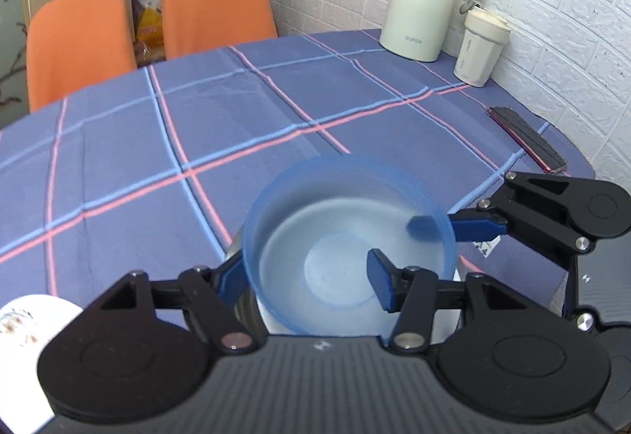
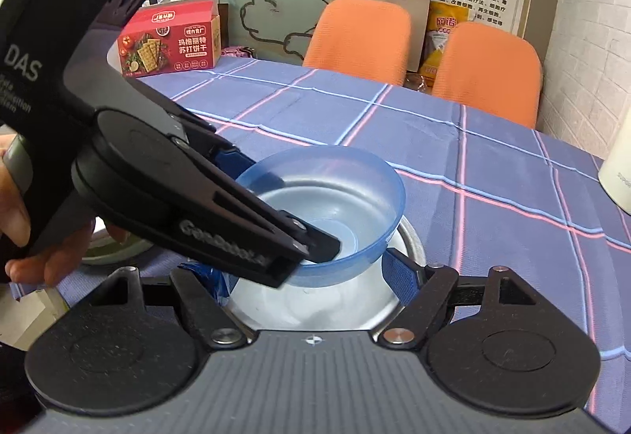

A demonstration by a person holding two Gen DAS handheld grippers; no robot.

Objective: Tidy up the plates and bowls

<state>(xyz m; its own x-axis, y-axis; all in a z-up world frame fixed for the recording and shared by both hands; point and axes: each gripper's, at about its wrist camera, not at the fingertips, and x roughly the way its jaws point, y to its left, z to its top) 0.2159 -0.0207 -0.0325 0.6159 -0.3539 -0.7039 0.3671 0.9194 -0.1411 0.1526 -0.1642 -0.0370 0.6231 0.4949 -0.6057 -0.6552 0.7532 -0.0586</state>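
Observation:
A see-through blue bowl sits tilted on top of a white bowl that is nested in a steel bowl. My left gripper is open and straddles the blue bowl's near wall, with one finger outside the rim and the other inside. My right gripper is open wide around the steel bowl, below the blue one. In the left wrist view one of its blue fingers reaches in from the right against the blue bowl's wall.
A plaid blue cloth covers the table. A cream jug, a lidded cup and a phone lie by the brick wall. A patterned white plate, a cracker box and two orange chairs are nearby.

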